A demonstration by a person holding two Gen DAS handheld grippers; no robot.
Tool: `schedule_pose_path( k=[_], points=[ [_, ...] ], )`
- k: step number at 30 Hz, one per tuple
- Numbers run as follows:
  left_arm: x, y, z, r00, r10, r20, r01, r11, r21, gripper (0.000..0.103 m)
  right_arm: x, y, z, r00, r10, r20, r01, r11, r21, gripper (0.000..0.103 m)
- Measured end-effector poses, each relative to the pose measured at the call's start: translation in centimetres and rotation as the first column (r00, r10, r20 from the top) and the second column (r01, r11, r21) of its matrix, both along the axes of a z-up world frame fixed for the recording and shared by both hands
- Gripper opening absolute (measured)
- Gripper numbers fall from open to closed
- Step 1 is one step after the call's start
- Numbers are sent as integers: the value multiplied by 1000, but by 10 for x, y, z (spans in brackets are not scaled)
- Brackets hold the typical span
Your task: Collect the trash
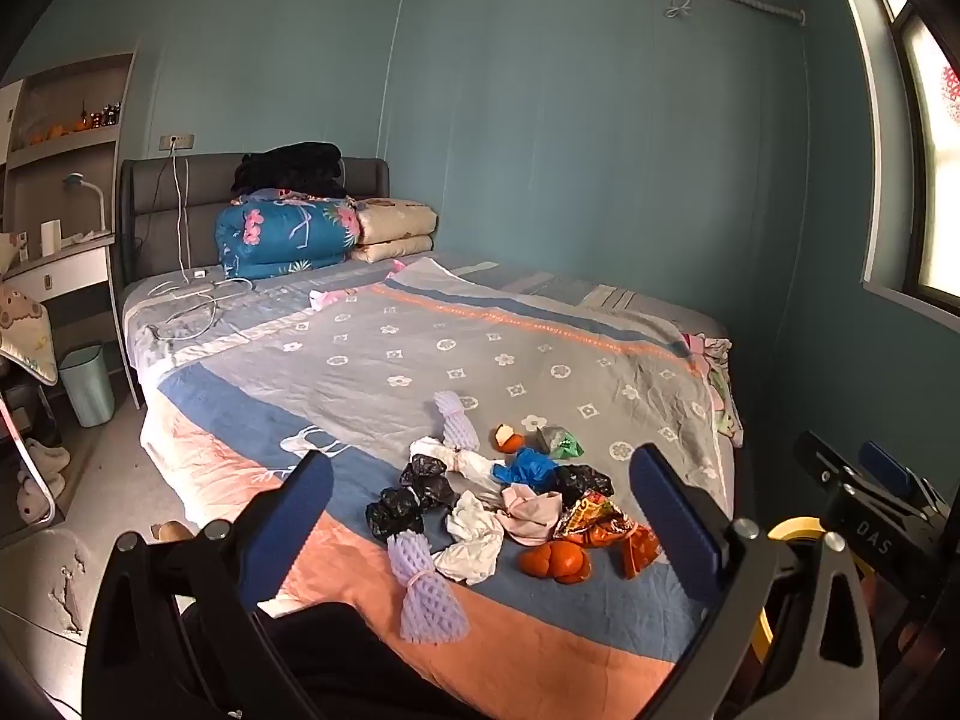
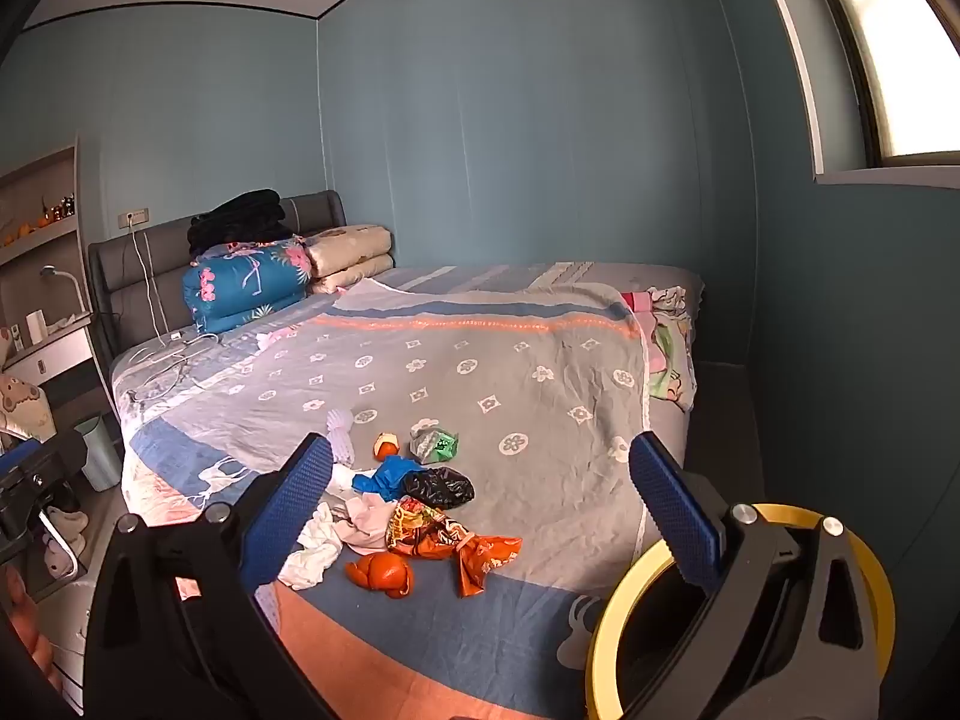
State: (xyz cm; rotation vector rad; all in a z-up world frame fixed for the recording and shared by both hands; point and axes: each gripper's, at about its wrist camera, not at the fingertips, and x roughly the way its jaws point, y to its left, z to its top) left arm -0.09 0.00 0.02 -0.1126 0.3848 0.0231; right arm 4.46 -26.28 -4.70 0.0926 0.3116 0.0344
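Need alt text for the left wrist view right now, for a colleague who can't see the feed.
The open left gripper hovers over a pile of trash on the bed: orange peel, a snack wrapper, black bags, white tissue and purple foam nets. A pale green bin stands on the floor at left.

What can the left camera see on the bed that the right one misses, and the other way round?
Only the left view shows the near purple foam net and the crumpled black bags; in the right view they fall behind a jaw. Only the right view shows most of the yellow-rimmed bin beside the bed. Both show the orange peel, the blue bag and the orange snack wrapper, with jaws open.
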Motion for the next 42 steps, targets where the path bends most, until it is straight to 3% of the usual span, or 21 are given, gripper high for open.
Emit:
schedule_pose_path(
  k=[42],
  points=[
    [2,-5,-1,1000,-1,-2,1,1000,6,96,2,-1,-5,1000,-9,-17,10,1000,9,95]
  ],
)
